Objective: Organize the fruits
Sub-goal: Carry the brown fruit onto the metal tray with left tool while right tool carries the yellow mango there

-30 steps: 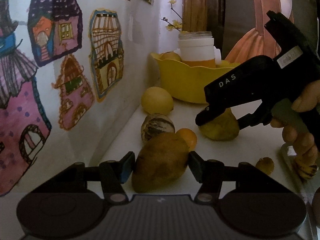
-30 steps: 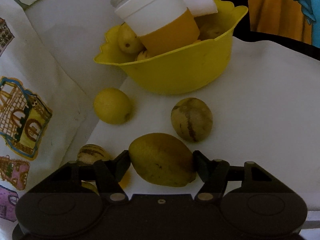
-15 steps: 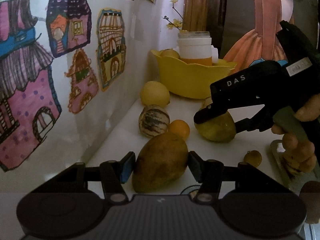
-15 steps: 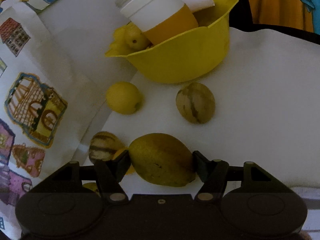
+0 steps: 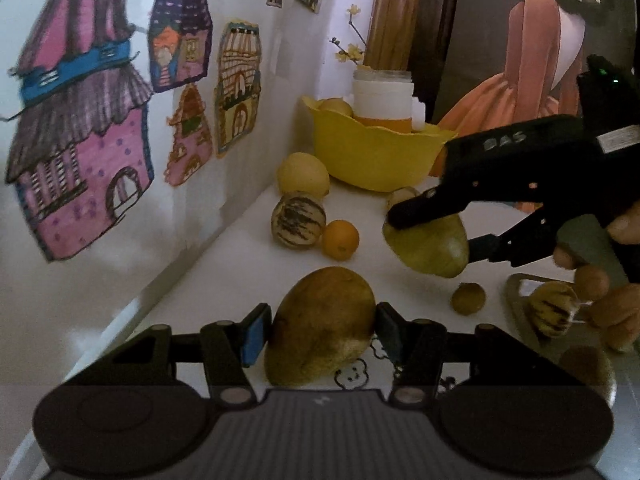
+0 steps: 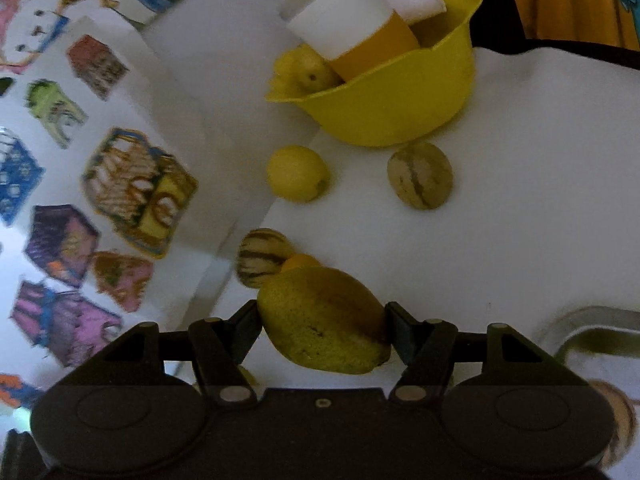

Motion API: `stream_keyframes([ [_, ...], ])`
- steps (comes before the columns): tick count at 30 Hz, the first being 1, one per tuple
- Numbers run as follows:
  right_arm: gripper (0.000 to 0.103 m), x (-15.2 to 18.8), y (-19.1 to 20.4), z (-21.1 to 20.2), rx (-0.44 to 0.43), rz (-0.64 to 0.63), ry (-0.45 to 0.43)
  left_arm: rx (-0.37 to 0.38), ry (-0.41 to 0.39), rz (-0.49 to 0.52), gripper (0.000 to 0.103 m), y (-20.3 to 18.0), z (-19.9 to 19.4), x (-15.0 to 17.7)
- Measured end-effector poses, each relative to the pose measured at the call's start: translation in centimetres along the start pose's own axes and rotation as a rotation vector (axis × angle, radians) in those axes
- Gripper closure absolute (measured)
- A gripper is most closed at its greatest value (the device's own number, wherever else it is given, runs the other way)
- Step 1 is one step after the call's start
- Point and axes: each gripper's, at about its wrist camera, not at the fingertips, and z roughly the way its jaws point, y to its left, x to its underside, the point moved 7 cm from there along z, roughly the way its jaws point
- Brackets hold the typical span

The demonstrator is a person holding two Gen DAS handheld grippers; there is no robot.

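My left gripper [image 5: 322,326] is shut on a brownish mango [image 5: 322,326] and holds it over the white table. My right gripper [image 6: 323,320] is shut on a yellow-green mango [image 6: 323,320], held above the table; it also shows in the left wrist view [image 5: 426,246], right of centre. Loose on the table are a yellow lemon [image 5: 303,176] [image 6: 297,173], a striped melon [image 5: 298,220] [image 6: 262,256], a small orange [image 5: 340,239] and a second striped melon [image 6: 420,175]. A small round fruit [image 5: 468,298] lies near a metal tray [image 5: 516,292].
A yellow bowl [image 5: 376,152] [image 6: 396,104] at the back holds a white-and-orange cup [image 5: 382,98] and some fruit. A wall with house drawings [image 5: 80,152] runs along the left. The tray at the right carries a striped fruit [image 5: 550,308].
Both grippers have pulled back from the bowl and risen with their mangoes. The fruits on the table have not moved.
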Motion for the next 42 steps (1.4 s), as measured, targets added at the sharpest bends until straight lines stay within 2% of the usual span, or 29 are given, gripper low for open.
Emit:
stream_keyframes([
  [6,0.035,1.0,0.4,-4.3,-0.046,-0.022,-0.029,0.026,-0.015,-0.029,0.042,-1.1,-2.3,0.3],
  [14,0.035,3.5,-0.4,-11.7,-0.085,-0.024,-0.055,0.096,-0.056,-0.002,0.042,-5.4,-6.9,-0.1],
  [25,0.035,7.5,-5.6,-19.2,-0.060,0.039,-0.090,0.229,-0.042,0.002,0.042,-12.4,-10.7,2.5],
  [33,0.035,10.1,-10.6,-20.9,0.002,0.073,-0.099,0.279,-0.001,-0.014,0.042,-15.7,-11.0,5.1],
  [42,0.035,12.5,-13.4,-20.7,0.048,0.077,-0.124,0.268,0.057,-0.012,0.042,-16.8,-9.9,7.1],
])
